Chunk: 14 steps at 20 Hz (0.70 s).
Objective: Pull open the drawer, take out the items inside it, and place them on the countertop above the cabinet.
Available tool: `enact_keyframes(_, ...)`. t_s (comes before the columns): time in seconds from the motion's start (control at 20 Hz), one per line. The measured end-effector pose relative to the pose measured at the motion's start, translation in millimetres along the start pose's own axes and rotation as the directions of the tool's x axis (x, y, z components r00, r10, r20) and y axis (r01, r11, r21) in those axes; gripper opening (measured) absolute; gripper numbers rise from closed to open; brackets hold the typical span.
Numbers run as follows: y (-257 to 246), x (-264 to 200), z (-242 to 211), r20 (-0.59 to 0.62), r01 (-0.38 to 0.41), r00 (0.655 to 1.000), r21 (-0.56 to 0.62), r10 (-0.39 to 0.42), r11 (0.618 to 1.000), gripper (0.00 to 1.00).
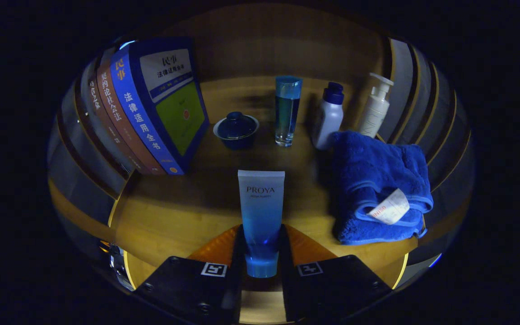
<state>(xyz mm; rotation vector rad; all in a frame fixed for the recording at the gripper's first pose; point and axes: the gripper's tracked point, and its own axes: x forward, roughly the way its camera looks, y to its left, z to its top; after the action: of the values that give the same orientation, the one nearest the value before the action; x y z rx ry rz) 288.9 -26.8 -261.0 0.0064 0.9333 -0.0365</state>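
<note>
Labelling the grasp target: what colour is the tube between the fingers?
The tube fades from pale whitish down to blue at its cap, seen in the gripper view.

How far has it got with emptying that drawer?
The gripper is shut on a blue tube, cap end between the fingers, over the wooden countertop near a folded blue towel and bottles. So one item is in hand, not yet released. The drawer's remaining contents can't be judged.

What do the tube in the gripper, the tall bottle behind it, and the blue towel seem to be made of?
The tube, held between the gripper fingers: soft plastic, semi-gloss, translucent blue toward its cap. The tall bottle: clear glass or hard plastic, as liquid shows through. The towel: thick fluffy cloth, matte, folded.
</note>
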Motion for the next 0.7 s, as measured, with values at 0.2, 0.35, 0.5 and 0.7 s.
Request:
enact_keyframes(0.2,-0.5,0.3,9.3,0.028,-0.001,1.000,0.028,0.000,1.000,0.55)
enact_keyframes(0.35,-1.8,-12.0,10.0,0.050,0.009,0.999,0.027,-0.010,1.000,1.00)
enact_keyframes(0.5,-2.0,-30.0,8.5,0.086,0.013,0.996,0.027,-0.015,1.000,1.00)
enact_keyframes(0.7,0.7,-79.7,-3.3,0.191,0.013,0.981,0.004,-0.013,1.000,1.00)
